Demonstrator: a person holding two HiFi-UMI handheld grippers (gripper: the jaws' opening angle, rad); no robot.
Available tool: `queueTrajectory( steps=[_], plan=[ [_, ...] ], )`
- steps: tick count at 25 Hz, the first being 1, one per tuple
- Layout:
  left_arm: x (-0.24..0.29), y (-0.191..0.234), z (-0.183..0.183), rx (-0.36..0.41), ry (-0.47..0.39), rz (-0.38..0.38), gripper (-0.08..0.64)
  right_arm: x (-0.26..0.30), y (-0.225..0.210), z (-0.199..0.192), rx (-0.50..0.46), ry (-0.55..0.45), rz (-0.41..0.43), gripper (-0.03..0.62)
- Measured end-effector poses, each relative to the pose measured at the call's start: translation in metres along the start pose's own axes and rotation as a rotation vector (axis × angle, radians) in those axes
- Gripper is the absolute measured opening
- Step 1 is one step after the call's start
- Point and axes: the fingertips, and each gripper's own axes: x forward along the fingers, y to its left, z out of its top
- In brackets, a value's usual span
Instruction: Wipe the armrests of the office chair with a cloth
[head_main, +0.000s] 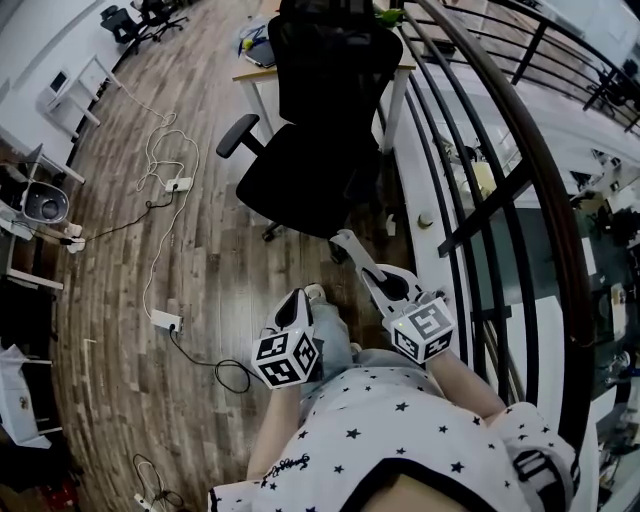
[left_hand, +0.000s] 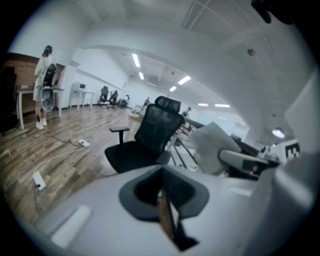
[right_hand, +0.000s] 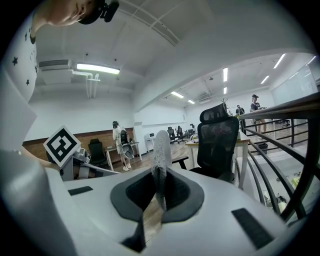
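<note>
**Item: two hand-held grippers, cloth, office chair (open-plan office)**

Left gripper (head_main: 294, 300): held low and close against the star-print shirt (head_main: 400, 420), marker cube nearest the body, jaws pointed forward towards the chair. The jaws are seen pressed together in its own view, with nothing lodged between them.

Right gripper (head_main: 348, 243): held beside the left one and reached further forward, its tip near the front edge of the chair seat. Its jaws are closed on a pale cloth (right_hand: 161, 145), which stands upright out of the grip; the same cloth is seen as a grey fold (left_hand: 214, 145) from the left gripper view.

Office chair (head_main: 310, 150): black, mesh-backed, placed directly ahead and apart from both grippers. One armrest (head_main: 237, 135) is shown on its left side in the head view; the cloth is not in contact with it.

Surroundings: wooden floor (head_main: 120, 260), crossed by white cables (head_main: 155, 150) and power strips (head_main: 165, 320). A desk (head_main: 258, 75) is set behind the chair. A dark railing (head_main: 530, 150) runs along the right. A person (left_hand: 44, 75) is seen standing far off.
</note>
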Motion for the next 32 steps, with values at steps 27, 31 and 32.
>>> queueTrajectory(
  steps=[27, 31, 32],
  plan=[
    [0.171, 0.036, 0.127, 0.042, 0.056, -0.145, 0.008, 0.134, -0.132, 0.068, 0.006, 0.007, -0.228, 0.026],
    [0.205, 0.045, 0.152, 0.054, 0.061, -0.171, 0.008, 0.159, -0.155, 0.079, 0.005, 0.006, -0.268, 0.026],
    [0.213, 0.047, 0.155, 0.058, 0.064, -0.18, 0.008, 0.165, -0.161, 0.08, 0.003, 0.005, -0.279, 0.026]
  ],
)
